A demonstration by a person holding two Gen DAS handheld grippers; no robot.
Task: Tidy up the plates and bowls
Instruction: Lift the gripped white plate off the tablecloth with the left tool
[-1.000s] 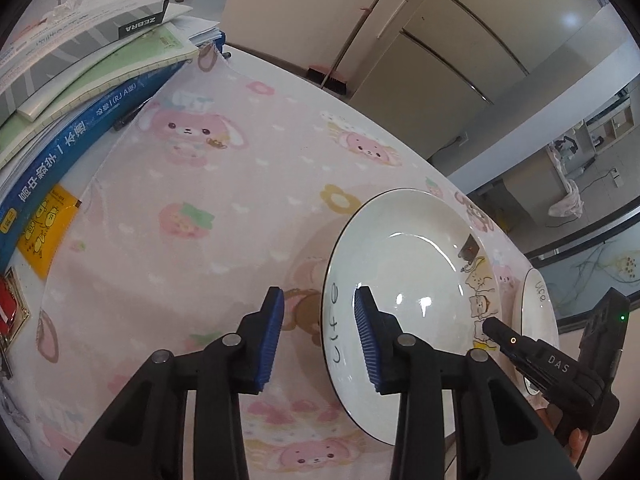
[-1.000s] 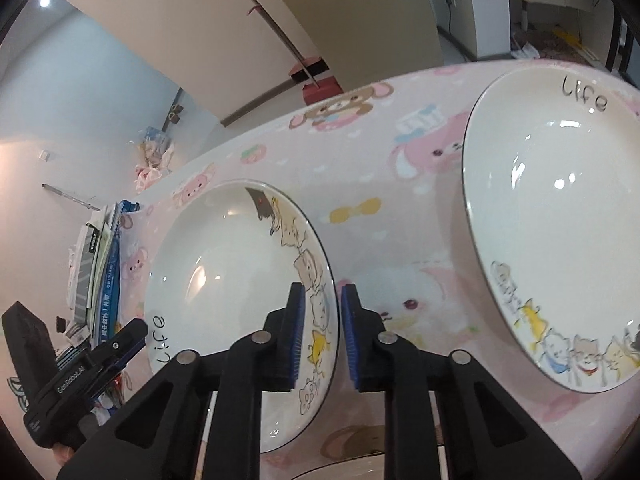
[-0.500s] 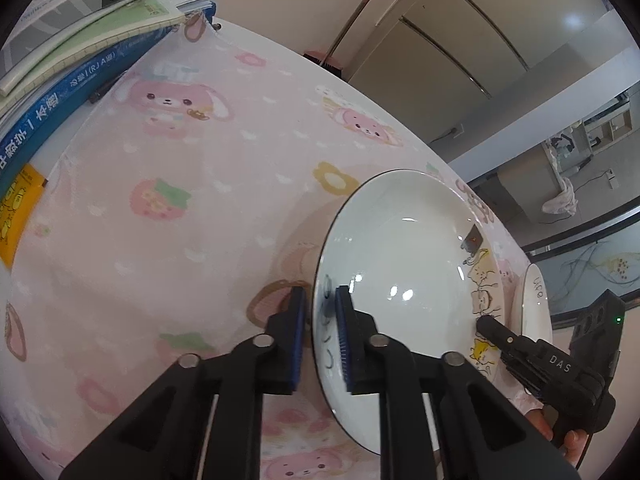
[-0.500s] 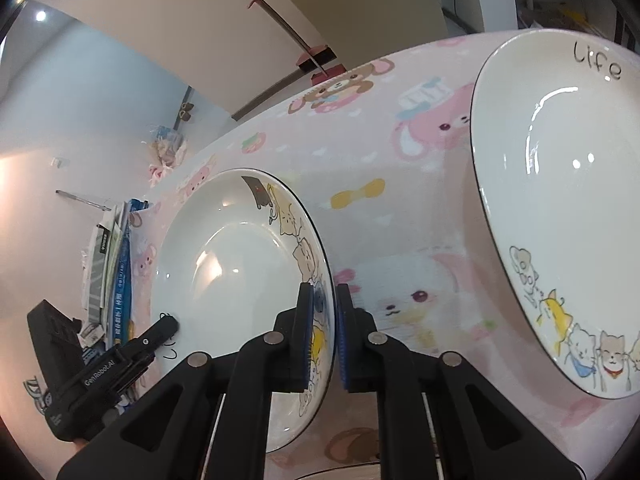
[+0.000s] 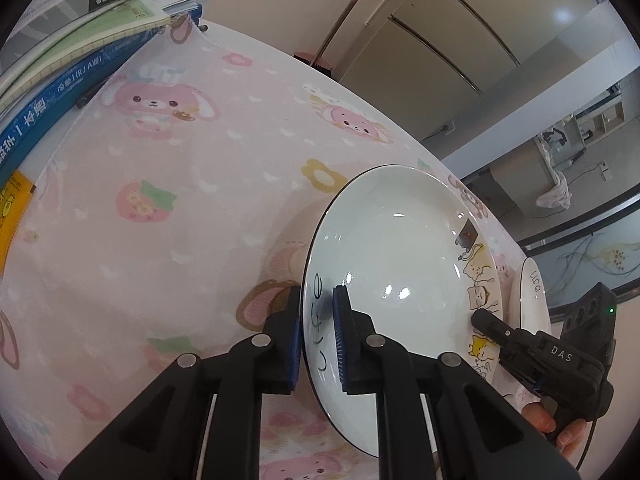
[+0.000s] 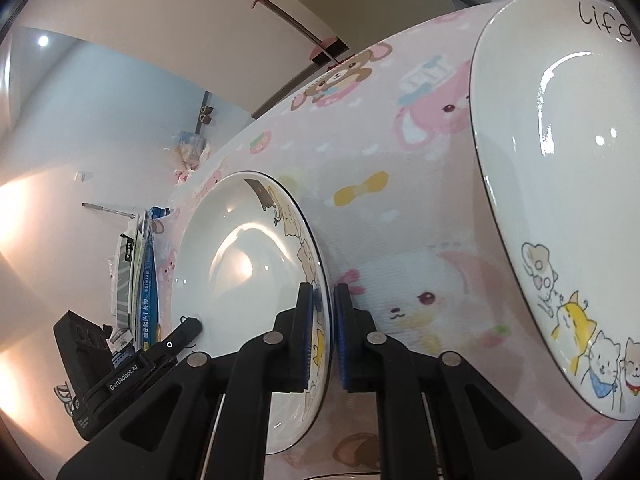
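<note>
A white plate [image 5: 400,264] with "Life" lettering and cartoon cats sits over the pink cloth, gripped from both sides. My left gripper [image 5: 318,308] is shut on its lettered rim, one pad above and one below. My right gripper [image 6: 323,304] is shut on the opposite rim, by the cats. Each gripper shows in the other's view: the right gripper [image 5: 480,317] at the plate's far edge, the left gripper [image 6: 192,326] likewise. A second, matching plate [image 6: 560,200] lies on the cloth to the right, seen edge-on as the second plate [image 5: 532,300] in the left wrist view.
A pink cartoon tablecloth [image 5: 180,200] covers the round table. A stack of books and folders [image 5: 72,52] lies at the left edge, also seen as the stack [image 6: 136,272]. A curved rim [image 6: 344,476] shows just below my right gripper. Cabinets and floor lie beyond the table.
Both grippers have closed: the left from wide apart onto the lettered rim, the right from a narrow gap onto the cat-side rim. Both views sit slightly closer to the plate.
</note>
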